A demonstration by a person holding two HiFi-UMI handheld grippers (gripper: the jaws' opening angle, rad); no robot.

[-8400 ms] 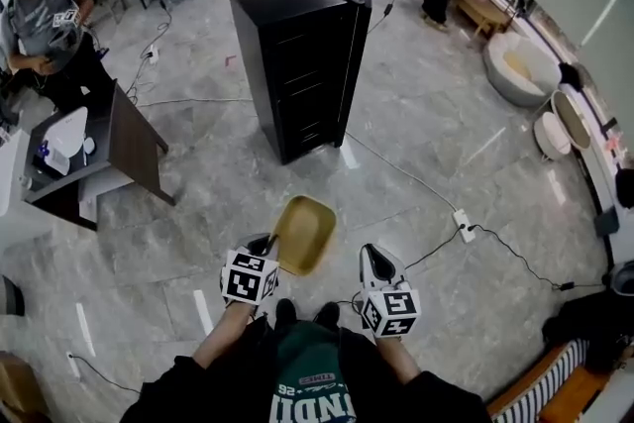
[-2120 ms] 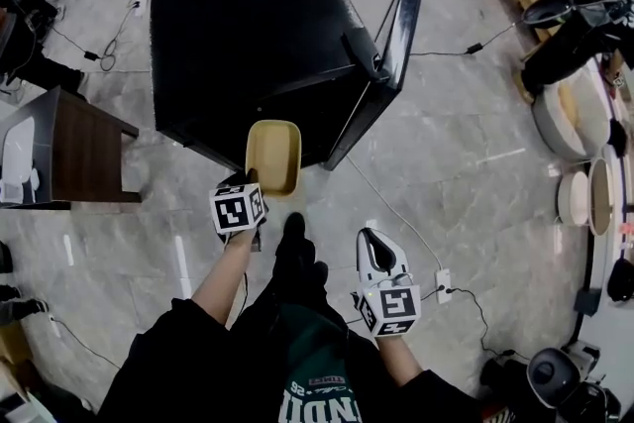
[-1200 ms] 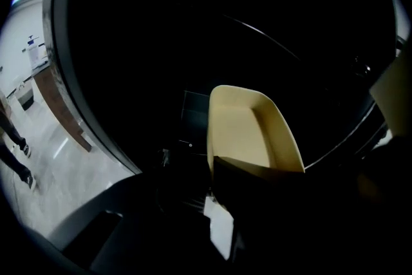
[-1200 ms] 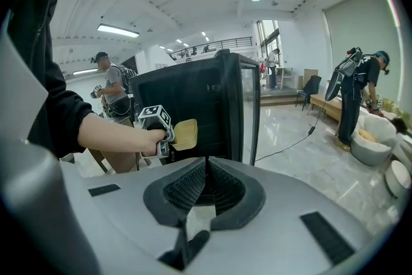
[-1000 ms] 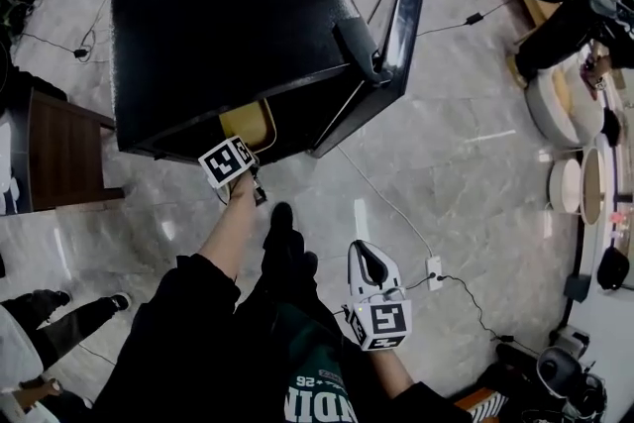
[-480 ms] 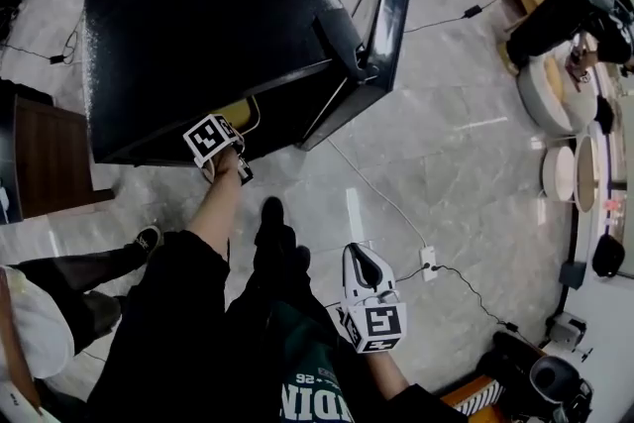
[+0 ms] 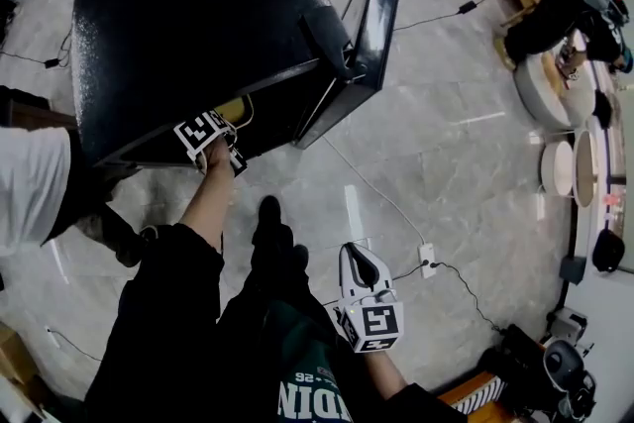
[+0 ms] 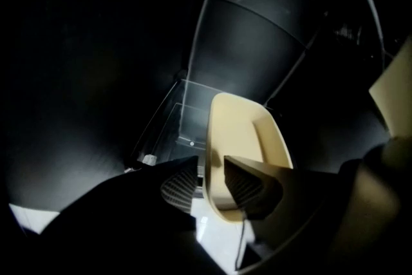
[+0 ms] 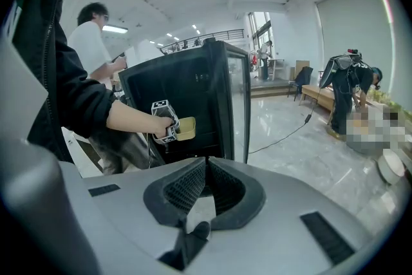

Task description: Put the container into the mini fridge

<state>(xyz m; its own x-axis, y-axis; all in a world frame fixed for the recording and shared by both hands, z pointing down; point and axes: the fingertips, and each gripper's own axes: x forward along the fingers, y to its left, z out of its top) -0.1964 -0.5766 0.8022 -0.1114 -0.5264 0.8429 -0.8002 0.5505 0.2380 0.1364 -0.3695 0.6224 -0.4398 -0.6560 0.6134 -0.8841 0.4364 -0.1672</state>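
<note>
The black mini fridge (image 7: 188,15) stands on the tiled floor with its door (image 7: 381,5) swung wide to the right. This leaves the front free for the reach from the person's left.

The tan container (image 8: 241,132) is inside the dark cavity, lengthwise and open side up. Its far end is over what appears to be a clear shelf (image 8: 183,116); full support cannot be confirmed. From the head view only a sliver of it shows under the fridge's top edge.

The left gripper (image 8: 212,189) straddles the container's near rim, one pad outside and one inside. Its jaws are opening, and the outer pad (image 8: 179,187) already stands off the wall, so this is judged a release.

The right gripper (image 9: 206,187) is held low and well apart from the fridge. Its jaws are together with nothing between them, and it is judged idle.
</note>
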